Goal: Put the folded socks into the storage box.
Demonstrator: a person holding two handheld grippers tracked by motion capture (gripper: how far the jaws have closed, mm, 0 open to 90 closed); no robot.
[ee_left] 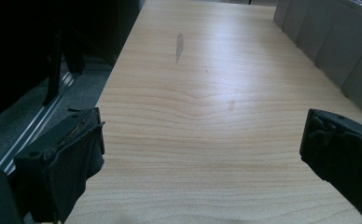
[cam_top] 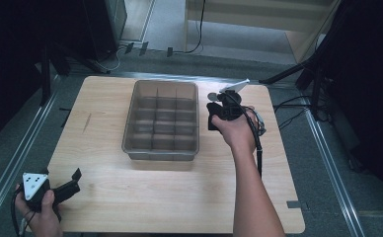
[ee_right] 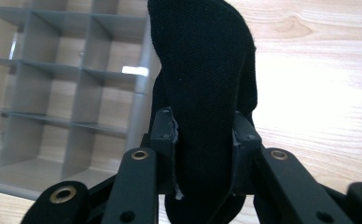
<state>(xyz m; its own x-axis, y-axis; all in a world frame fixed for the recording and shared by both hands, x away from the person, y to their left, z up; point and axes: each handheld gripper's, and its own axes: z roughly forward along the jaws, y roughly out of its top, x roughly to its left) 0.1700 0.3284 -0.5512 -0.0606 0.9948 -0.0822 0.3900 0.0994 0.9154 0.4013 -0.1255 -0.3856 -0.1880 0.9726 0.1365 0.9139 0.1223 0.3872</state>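
At the middle of the wooden desk [cam_top: 170, 197] sits a grey translucent organiser tray [cam_top: 161, 120], its inside split by thin walls into a grid of small compartments; those that can be seen into show nothing but the wood through the bottom. Just to the right of the tray, the right hand-held gripper [cam_top: 213, 118] is held above the desk by the person's right hand [cam_top: 239, 129], pointing down and toward the tray's right wall. Seen from the right gripper view, its jaws are closed tight on a piece of black knitted fabric [ee_right: 207, 93], a soft rounded fold that rises between the pads and hangs in front of the tray [ee_right: 67, 84] edge. Whether the fabric touches the desk cannot be told.

Near the front left corner of the desk, the left hand-held gripper [cam_top: 73, 180] is held low in the left hand [cam_top: 39, 210], aimed along the surface. Its jaws stand wide apart with only bare wood between them, and the left gripper view shows the tray's outer wall [ee_left: 337, 51] off to the right, well apart from it.
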